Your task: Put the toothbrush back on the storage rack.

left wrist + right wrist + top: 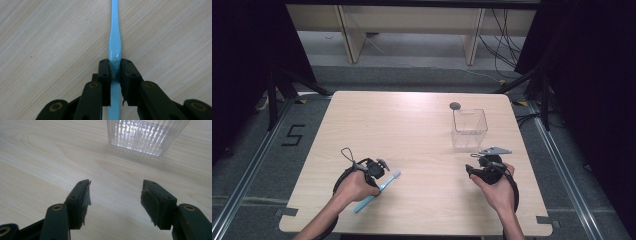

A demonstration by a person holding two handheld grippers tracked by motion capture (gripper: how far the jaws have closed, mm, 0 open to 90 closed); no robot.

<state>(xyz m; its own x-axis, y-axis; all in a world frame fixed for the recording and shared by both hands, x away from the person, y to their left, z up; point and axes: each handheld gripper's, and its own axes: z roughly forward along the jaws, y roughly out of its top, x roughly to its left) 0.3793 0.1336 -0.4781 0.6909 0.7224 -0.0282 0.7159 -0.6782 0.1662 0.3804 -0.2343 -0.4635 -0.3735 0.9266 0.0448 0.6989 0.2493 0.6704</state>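
Blue toothbrush pinched, clear box ahead of the free gripper

Pale-blue toothbrush (114, 40) sits clamped between the jaws of my left gripper (115, 75), its long axis running straight out ahead of them along the desk (412, 130), low over the wood. My right gripper (115, 197) holds nothing, jaws spread wide. Directly beyond it stands the ribbed clear container (146, 135), nearer that hand than my left; I judge nothing blocks the way
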